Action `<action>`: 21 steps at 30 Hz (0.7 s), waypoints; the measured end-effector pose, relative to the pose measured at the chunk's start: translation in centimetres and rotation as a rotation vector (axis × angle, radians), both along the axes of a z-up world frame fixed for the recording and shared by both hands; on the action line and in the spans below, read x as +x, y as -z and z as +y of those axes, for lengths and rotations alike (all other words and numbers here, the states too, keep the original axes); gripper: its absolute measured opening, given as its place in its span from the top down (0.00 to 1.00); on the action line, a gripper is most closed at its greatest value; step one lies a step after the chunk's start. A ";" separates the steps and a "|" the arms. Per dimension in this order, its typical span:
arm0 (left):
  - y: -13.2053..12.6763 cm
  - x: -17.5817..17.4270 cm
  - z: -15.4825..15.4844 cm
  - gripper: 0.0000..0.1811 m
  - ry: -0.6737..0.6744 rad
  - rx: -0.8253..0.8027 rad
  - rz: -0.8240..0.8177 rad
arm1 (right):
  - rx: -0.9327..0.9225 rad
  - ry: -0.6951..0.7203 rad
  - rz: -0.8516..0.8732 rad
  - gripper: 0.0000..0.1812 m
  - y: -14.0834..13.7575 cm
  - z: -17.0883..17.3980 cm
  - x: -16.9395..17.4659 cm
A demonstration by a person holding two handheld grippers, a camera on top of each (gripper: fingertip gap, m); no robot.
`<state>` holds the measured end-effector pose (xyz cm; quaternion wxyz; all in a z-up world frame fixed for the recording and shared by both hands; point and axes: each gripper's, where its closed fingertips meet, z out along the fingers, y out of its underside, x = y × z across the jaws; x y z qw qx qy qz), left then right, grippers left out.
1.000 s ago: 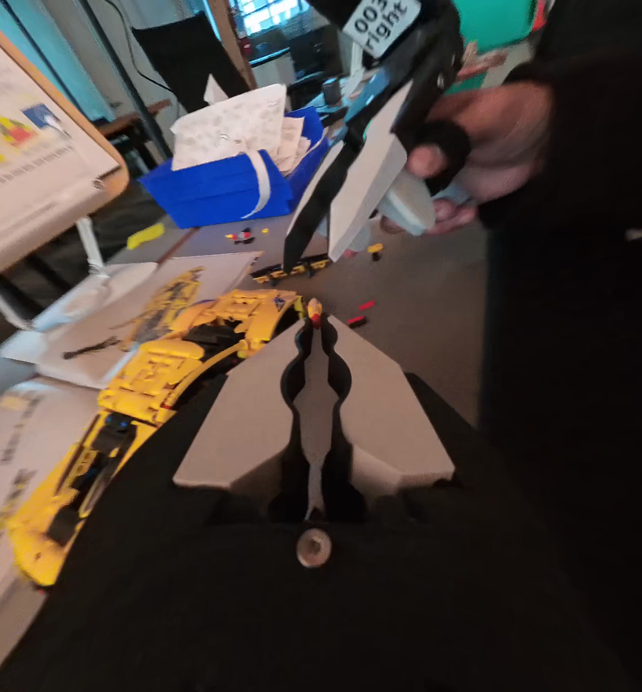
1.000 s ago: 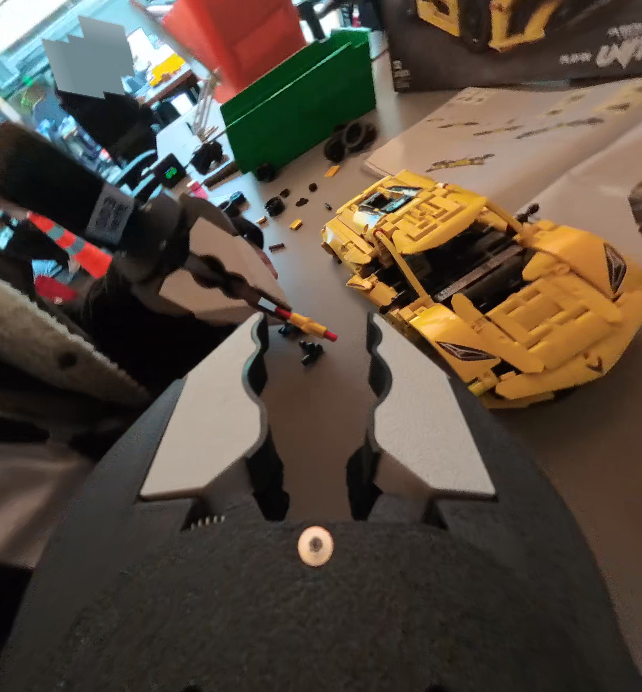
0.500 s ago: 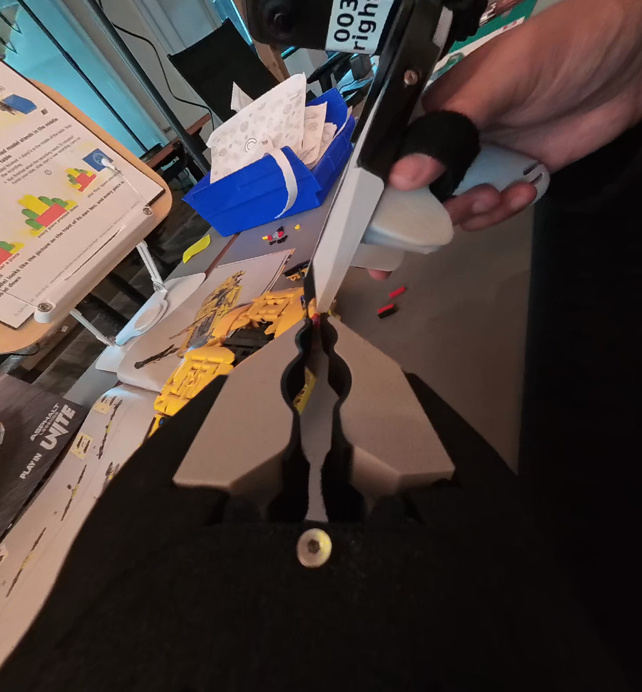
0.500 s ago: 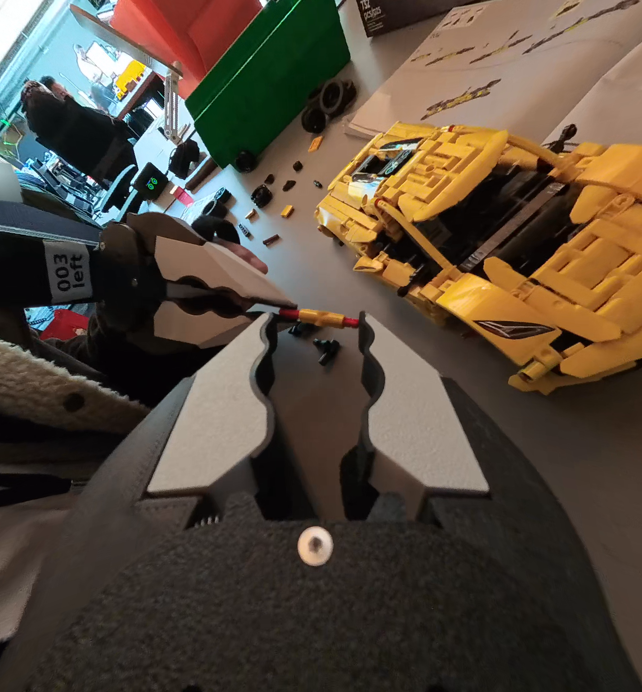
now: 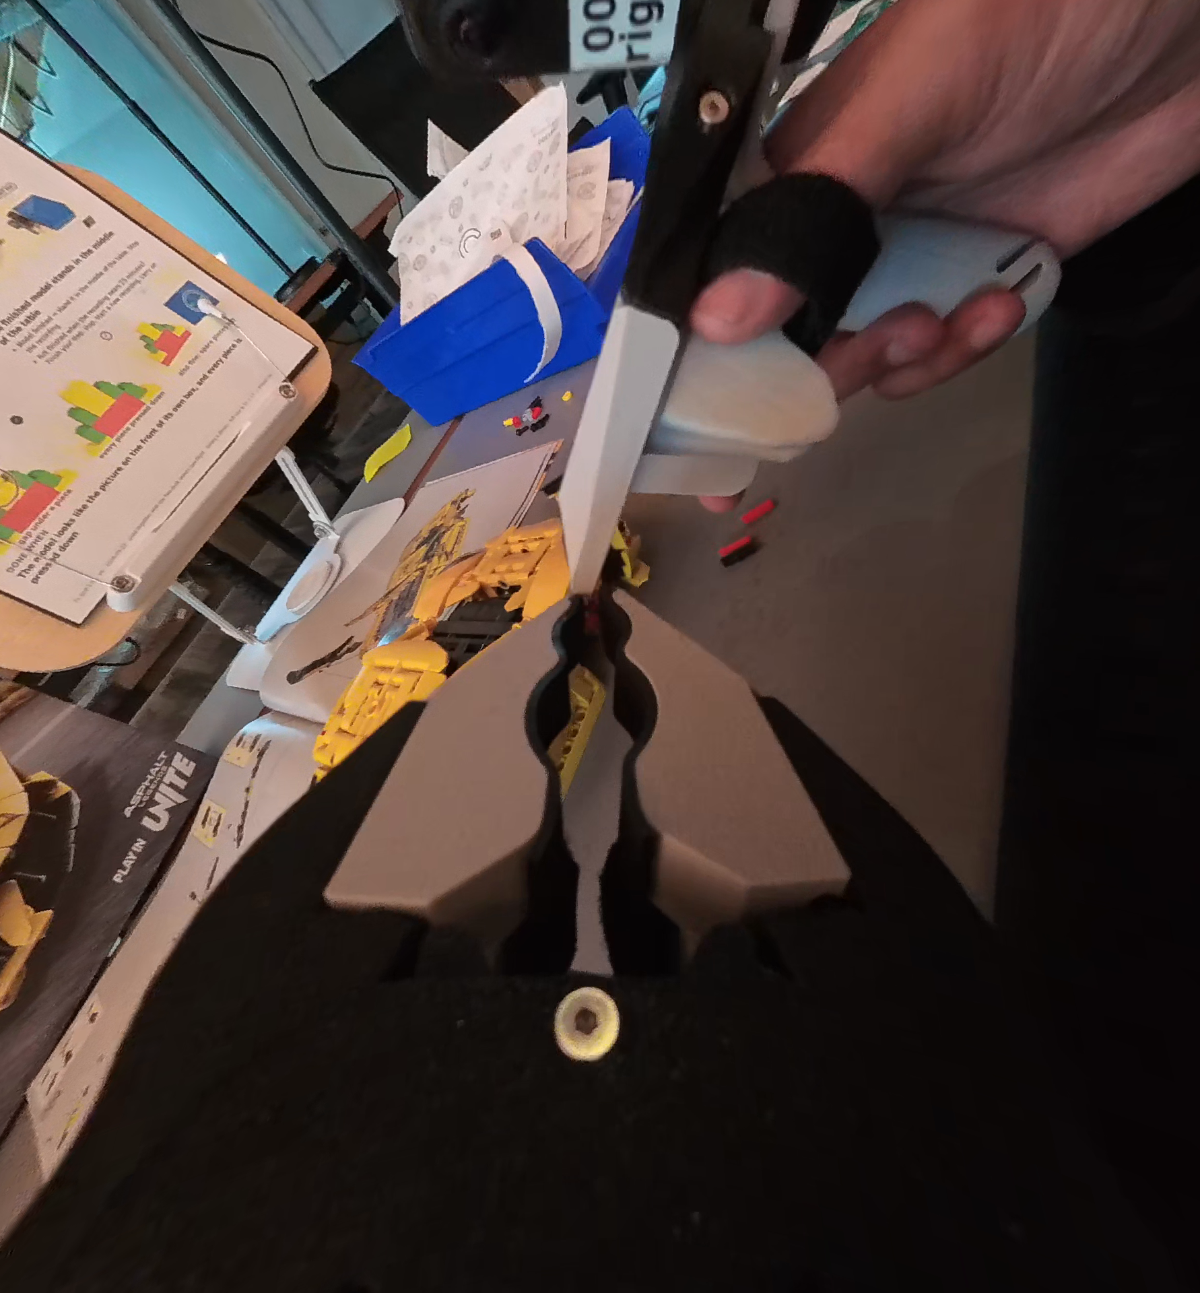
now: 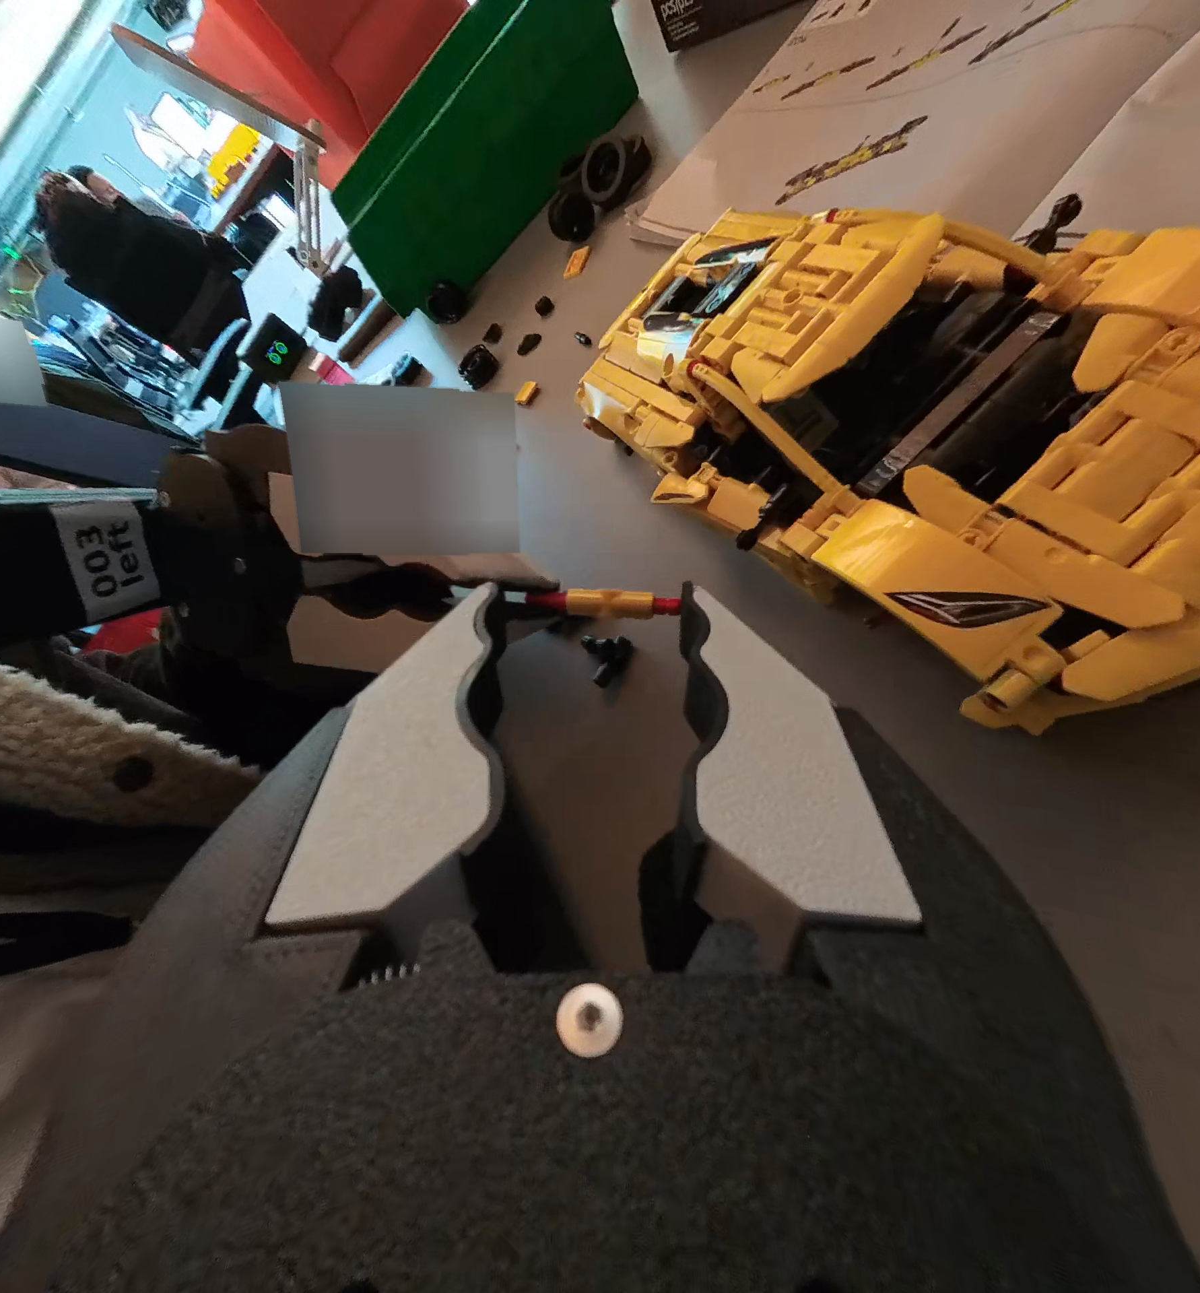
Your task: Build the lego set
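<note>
A short red axle with a yellow connector sleeve (image 6: 608, 602) is held level above the grey table. My left gripper (image 5: 591, 607) is shut on one red end of it; only a sliver of red (image 5: 591, 617) shows there. It enters the right wrist view from the left (image 6: 548, 582). My right gripper (image 6: 589, 598) is open, its fingertips (image 6: 692, 609) straddling the axle, whose free end is at the right finger. Its finger (image 5: 597, 476) shows edge-on in the left wrist view. The yellow Lego car (image 6: 933, 455) sits on the table to the right; it also shows in the left wrist view (image 5: 499, 574).
A small black pin piece (image 6: 604, 654) lies under the axle. A green bin (image 6: 485, 161), black tyres (image 6: 604, 175), loose small parts (image 6: 513, 343) and instruction sheets (image 6: 863, 105) lie beyond. A blue bin (image 5: 485, 350), red pieces (image 5: 744, 532) and the set's box (image 5: 58, 839) are nearby. Left and right tips are no more than a few centimetres apart. From either gripper's tips it is about 10 centimeters to the small black pin piece (image 6: 604, 654).
The right gripper has come in close, so its open fingertips now straddle the axle. The left gripper has turned the axle level. The left gripper stays shut on it.
</note>
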<state>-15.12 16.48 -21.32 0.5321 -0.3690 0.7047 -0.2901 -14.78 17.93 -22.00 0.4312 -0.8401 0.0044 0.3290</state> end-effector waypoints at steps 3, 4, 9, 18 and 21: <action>0.0 0.0 0.0 0.99 -0.006 0.014 0.000 | 0.008 0.012 -0.058 0.74 0.0 0.0 0.2; -0.1 0.0 0.0 0.98 -0.006 0.011 -0.003 | 0.006 0.028 -0.082 0.77 0.1 0.0 0.4; -0.1 0.1 -0.1 0.99 -0.011 0.019 -0.009 | 0.018 0.088 -0.153 0.82 0.0 0.1 0.9; 0.2 0.2 0.1 0.99 -0.037 0.055 -0.001 | -0.018 0.141 -0.163 0.82 0.3 0.2 1.0; 0.3 0.2 0.0 0.99 -0.033 0.055 0.001 | -0.035 0.153 -0.127 0.82 0.4 0.1 0.9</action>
